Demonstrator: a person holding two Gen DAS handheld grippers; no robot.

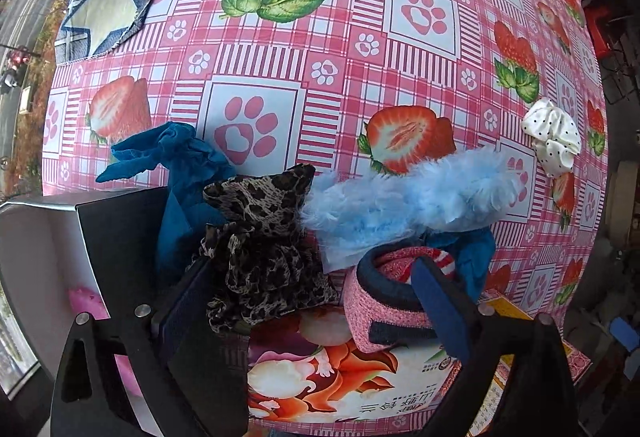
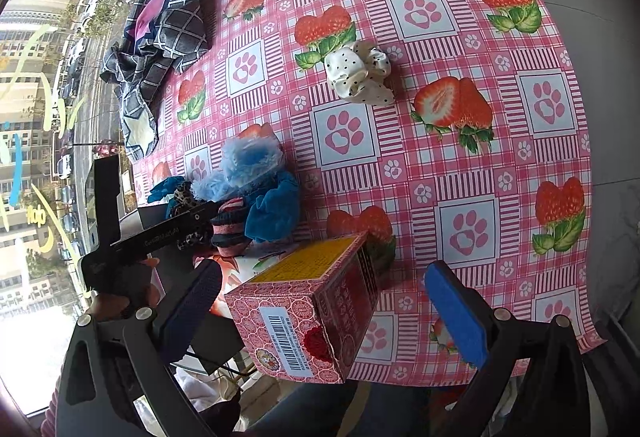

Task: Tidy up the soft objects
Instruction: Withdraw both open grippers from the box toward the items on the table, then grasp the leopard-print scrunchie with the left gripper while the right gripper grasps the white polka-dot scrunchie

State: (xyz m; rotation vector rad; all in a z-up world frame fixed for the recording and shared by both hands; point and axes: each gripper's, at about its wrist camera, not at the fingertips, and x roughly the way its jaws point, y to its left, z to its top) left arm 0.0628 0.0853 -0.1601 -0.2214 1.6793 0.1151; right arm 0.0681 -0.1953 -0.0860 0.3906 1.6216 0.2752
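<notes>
A pile of soft things lies on a flat picture-printed box [image 1: 320,369]: a leopard-print scrunchie [image 1: 264,257], a pink knitted piece with navy trim [image 1: 384,297], a light blue fluffy piece [image 1: 408,197] and teal cloth [image 1: 176,161]. My left gripper [image 1: 316,301] points down over it, jaws wide. The scrunchie and the pink piece lie between its pads without being squeezed. A white dotted scrunchie [image 2: 360,75] lies alone on the strawberry tablecloth [image 2: 460,165]. My right gripper [image 2: 324,313] stands open above a red carton [image 2: 312,321], holding nothing.
A black-walled box [image 1: 120,237] with a white inside stands left of the pile. Crumpled navy checked and star-patterned cloth [image 2: 160,33] lies at the far left, by a window. The table's near edge [image 2: 440,381] runs just beyond the right gripper's fingers. A hand [image 2: 120,301] holds the left gripper.
</notes>
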